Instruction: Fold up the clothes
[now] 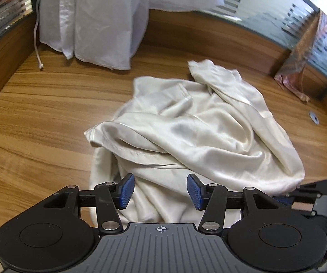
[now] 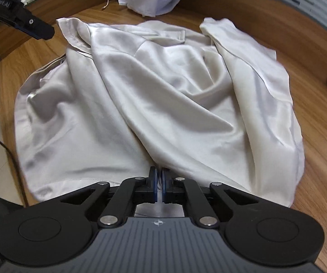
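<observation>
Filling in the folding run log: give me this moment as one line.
stage: grasping | left gripper: jaws open over cream satin garment | right gripper: jaws shut on garment's near edge | garment: crumpled on wooden table

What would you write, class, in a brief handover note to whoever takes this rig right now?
Left gripper: open, just above the near edge of the shirt, gripping nothing.
Right gripper: shut on the shirt's near hem.
The shirt lies crumpled on the table; more white cloth hangs at the back.
Done: one hem gripped, no fold yet.
Left: grip with the left, spread the shirt flat, fold it.
</observation>
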A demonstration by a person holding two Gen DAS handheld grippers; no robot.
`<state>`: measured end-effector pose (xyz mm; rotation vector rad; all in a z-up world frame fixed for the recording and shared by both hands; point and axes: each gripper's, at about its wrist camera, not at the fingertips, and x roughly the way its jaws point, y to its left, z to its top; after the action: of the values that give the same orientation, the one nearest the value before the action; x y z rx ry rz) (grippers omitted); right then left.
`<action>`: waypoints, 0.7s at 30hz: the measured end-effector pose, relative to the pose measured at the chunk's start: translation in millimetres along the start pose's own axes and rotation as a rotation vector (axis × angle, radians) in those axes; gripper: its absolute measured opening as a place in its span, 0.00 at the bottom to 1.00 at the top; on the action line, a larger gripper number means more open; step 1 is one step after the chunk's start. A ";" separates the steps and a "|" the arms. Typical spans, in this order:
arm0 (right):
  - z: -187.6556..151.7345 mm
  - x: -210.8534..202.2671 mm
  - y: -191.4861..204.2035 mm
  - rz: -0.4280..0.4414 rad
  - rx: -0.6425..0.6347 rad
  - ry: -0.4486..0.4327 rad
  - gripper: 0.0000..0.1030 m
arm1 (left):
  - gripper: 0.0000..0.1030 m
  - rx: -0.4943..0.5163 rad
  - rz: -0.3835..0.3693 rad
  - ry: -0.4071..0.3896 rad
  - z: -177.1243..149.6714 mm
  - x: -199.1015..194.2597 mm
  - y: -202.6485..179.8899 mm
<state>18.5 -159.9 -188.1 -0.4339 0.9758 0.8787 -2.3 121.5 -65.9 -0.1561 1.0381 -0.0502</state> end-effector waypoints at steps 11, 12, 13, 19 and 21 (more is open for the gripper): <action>-79.5 -63.5 -63.3 0.004 -0.046 0.130 0.02 | 0.54 0.251 -0.122 0.111 -21.1 37.1 -108.2; -84.5 -68.7 -68.7 -0.004 -0.045 0.136 0.02 | 0.55 0.295 -0.142 0.117 -23.8 41.3 -119.7; -87.9 -73.1 -72.0 -0.013 -0.044 0.139 0.02 | 0.58 0.342 -0.162 0.121 -26.9 45.3 -130.9; -93.3 -91.8 -80.9 -0.071 -0.023 0.130 0.02 | 0.61 0.623 -0.205 0.118 -47.5 69.3 -181.0; -91.8 -93.4 -77.9 -0.087 -0.010 0.130 0.02 | 0.61 0.671 -0.217 0.111 -48.4 76.3 -184.9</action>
<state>7.6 -309.2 -159.9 -0.5431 1.0638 0.7839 0.8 -75.1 -126.9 0.3487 1.0601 -0.6019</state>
